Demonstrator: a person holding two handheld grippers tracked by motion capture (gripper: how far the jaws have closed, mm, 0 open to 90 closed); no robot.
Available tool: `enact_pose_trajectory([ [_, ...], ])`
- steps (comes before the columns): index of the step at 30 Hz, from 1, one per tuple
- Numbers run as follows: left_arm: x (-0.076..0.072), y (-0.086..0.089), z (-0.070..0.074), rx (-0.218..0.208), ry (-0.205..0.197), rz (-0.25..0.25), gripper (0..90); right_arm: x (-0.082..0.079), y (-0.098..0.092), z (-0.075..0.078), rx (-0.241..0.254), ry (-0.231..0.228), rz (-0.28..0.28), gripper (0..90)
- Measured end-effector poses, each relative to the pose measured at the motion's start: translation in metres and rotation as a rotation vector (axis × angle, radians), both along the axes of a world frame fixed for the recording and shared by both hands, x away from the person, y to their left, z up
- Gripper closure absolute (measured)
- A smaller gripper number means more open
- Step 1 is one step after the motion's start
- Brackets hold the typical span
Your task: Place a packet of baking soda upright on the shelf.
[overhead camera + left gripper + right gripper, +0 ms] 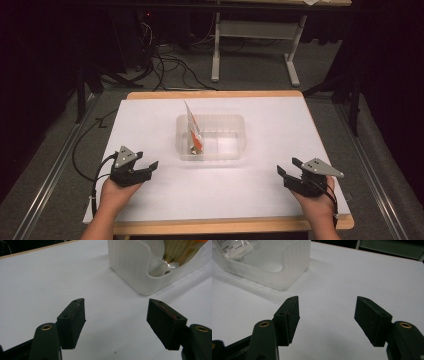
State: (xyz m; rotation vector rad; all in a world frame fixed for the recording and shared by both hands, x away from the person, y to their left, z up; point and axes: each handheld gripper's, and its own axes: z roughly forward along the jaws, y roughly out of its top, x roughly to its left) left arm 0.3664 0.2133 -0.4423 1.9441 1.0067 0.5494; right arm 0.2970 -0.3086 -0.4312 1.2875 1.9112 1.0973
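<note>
Currently both tools rest low on the white tabletop [150, 200], nothing held. Left hand-held gripper [148, 167] sits at about 8 o'clock on the sheet, jaws apart and empty; in the left gripper view [116, 315] the gap between the pads shows bare white surface. Right hand-held gripper [289, 167] sits at about 4 o'clock, jaws also apart and empty, the same bare gap in the right gripper view [327, 315].

Clear plastic bin [235, 152] stands at the centre of the tabletop, well apart from both tools. A flat packet [194, 131] with white top and orange lower end stands tilted in the bin's left part, at about 9 o'clock inside it, its top edge poking above the rim toward 11 o'clock. Left gripper view shows the bin's near corner [130, 267] up at 1 o'clock, with the packet's lower end [180, 252] seen through a cut-out in the wall. Right gripper view has the bin [287, 270] at 11 o'clock.

Step, as I judge it: idle or rest pose, no reach started. The packet looks like the work item. Next move likely calls for the left tool, the nearer one, to go toward 1 o'clock, come in over the rim, and pinch the packet's exposed top edge; thin and leaning, so it may slip or flop.
</note>
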Motion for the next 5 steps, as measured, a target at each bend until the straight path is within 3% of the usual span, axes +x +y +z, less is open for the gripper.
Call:
enact_pose_trajectory([
  [5, 0.0, 0.0001, 0.0001, -0.002, 0.001, -0.001, 31.5, -0.0009, -0.0003, -0.0001, -0.002, 0.001, -0.005, 37.0],
])
